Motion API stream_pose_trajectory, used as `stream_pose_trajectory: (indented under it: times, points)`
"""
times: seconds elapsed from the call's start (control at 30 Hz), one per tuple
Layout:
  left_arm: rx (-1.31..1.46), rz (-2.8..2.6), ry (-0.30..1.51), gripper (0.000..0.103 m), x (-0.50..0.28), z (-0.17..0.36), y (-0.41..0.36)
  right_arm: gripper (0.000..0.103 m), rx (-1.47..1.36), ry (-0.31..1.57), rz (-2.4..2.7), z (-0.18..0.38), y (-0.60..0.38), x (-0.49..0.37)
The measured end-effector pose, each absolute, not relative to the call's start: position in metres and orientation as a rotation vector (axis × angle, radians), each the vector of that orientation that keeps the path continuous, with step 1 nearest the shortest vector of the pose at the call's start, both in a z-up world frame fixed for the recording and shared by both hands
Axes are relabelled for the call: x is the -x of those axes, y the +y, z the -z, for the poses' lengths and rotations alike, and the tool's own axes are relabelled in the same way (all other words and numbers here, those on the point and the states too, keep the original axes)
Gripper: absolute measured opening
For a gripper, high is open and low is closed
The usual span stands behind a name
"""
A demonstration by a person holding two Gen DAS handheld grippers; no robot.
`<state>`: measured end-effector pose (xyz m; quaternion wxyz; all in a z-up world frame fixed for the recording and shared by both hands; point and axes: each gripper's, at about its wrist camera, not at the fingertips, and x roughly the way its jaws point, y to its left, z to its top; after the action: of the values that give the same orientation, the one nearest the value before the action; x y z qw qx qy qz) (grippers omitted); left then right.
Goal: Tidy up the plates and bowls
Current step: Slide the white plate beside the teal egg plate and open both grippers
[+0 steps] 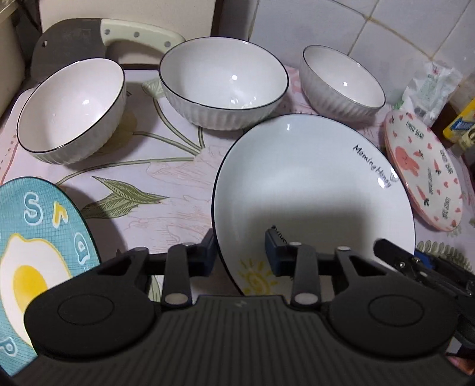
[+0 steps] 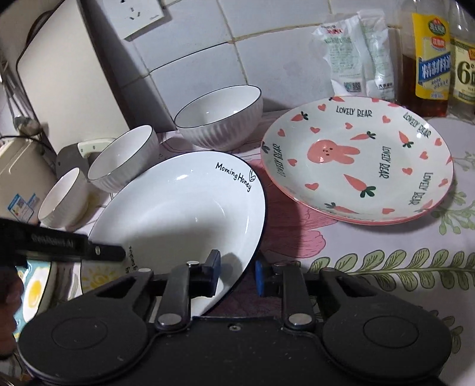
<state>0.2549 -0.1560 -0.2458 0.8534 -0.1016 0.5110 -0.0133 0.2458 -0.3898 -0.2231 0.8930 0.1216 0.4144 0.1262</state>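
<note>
A white deep plate [image 1: 311, 184] [image 2: 178, 207] with a dark rim and "Morning Honey" lettering lies on the flowered cloth. My left gripper [image 1: 240, 252] straddles its left rim, one finger outside and one inside, shut on it. My right gripper [image 2: 237, 273] clamps the opposite rim the same way. Each gripper shows in the other's view: the right gripper [image 1: 415, 261] and the left gripper [image 2: 74, 249]. Three white ribbed bowls [image 1: 71, 110] [image 1: 222, 83] [image 1: 341, 80] stand behind the plate. A pink bunny plate [image 2: 356, 160] [image 1: 424, 178] tops a small stack to the right. A blue fried-egg plate [image 1: 35, 243] [image 2: 32, 291] lies to the left.
A cleaver [image 1: 68, 44] with a cream handle rests behind the bowls. White bags [image 2: 356, 53] and oil bottles [image 2: 430, 59] stand against the tiled wall [image 2: 207, 59] at the back right. A wall socket [image 2: 136, 14] sits above the bowls.
</note>
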Motion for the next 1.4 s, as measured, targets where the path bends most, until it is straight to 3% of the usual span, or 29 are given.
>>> stream_pose_trajectory:
  times: [0.3, 0.8, 1.4]
  points:
    - [0.114, 0.018, 1.001, 0.02, -0.244, 0.233, -0.159, 0.021, -0.331, 0.913, -0.275, 0.219, -0.397, -0.247]
    - [0.131, -0.001, 1.021, 0.02, -0.178, 0.203, -0.148, 0.022, -0.238, 0.897, -0.358, 0.184, -0.388, -0.192]
    - [0.091, 0.023, 1.039, 0.02, -0.144, 0.214, -0.148, 0.023, -0.192, 0.924, -0.36, 0.192, -0.383, -0.161]
